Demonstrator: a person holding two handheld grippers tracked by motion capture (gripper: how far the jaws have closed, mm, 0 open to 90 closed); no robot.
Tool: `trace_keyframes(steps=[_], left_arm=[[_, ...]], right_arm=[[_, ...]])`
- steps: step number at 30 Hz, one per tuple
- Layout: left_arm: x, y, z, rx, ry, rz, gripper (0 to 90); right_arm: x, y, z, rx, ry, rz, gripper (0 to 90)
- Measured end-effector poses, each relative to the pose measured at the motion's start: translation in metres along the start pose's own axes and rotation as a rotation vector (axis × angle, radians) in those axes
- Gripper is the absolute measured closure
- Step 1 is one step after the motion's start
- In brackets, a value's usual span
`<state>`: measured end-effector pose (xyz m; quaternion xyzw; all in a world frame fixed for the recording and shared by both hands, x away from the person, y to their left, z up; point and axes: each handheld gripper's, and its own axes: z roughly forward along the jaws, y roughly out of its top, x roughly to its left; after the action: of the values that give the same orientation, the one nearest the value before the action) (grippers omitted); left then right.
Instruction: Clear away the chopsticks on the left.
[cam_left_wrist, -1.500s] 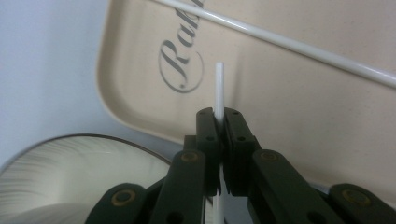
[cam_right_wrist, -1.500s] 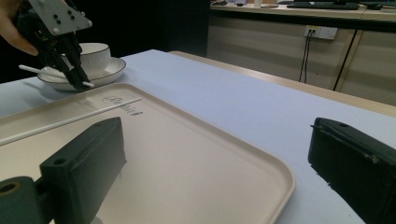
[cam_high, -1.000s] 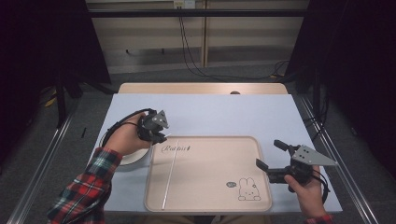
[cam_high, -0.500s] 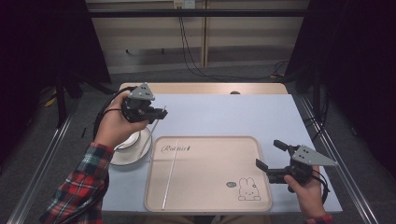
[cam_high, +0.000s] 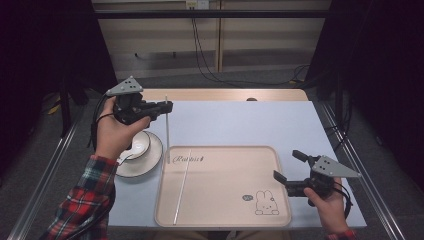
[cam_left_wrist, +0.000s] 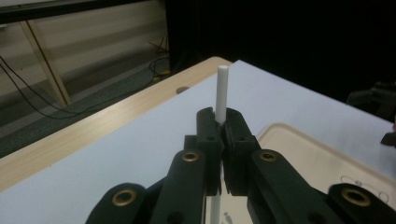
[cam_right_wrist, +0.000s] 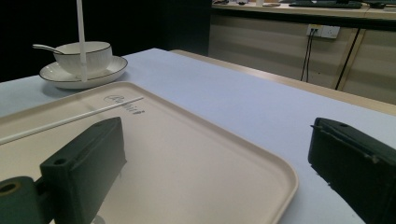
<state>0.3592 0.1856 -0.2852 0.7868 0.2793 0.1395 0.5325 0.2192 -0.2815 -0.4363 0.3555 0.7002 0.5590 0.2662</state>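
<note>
My left gripper (cam_high: 167, 106) is raised above the table's left side, shut on a white chopstick (cam_high: 167, 125) that hangs upright below it. In the left gripper view the stick (cam_left_wrist: 222, 93) pokes up between the closed jaws (cam_left_wrist: 223, 126). A second white chopstick (cam_high: 182, 187) lies lengthwise on the left part of the beige tray (cam_high: 220, 148). My right gripper (cam_high: 287, 165) rests at the tray's right edge, open and holding nothing; its view shows the jaws wide apart (cam_right_wrist: 219, 163) over the tray.
A white bowl (cam_high: 137, 142) with a spoon (cam_right_wrist: 44, 47) sits on a saucer (cam_high: 145, 162) left of the tray. The tray carries a rabbit drawing (cam_high: 266, 202). The blue table top (cam_high: 250, 125) ends in a wooden strip at the far edge.
My left gripper rose from beside the tray and swung away toward the far left, carrying the chopstick upright. The right gripper stayed where it was.
</note>
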Motion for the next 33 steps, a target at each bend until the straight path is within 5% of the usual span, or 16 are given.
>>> trace_keyframes(steps=[15, 33], left_arm=[[0.008, -0.016, 0.004, 0.07, -0.022, -0.258, 87.1], [0.014, -0.033, 0.016, 0.188, -0.034, -0.377, 87.1]], right_arm=[[0.0, 0.0, 0.0, 0.002, -0.004, 0.001, 3.2], [0.0, 0.0, 0.0, -0.003, -0.001, 0.001, 3.2]])
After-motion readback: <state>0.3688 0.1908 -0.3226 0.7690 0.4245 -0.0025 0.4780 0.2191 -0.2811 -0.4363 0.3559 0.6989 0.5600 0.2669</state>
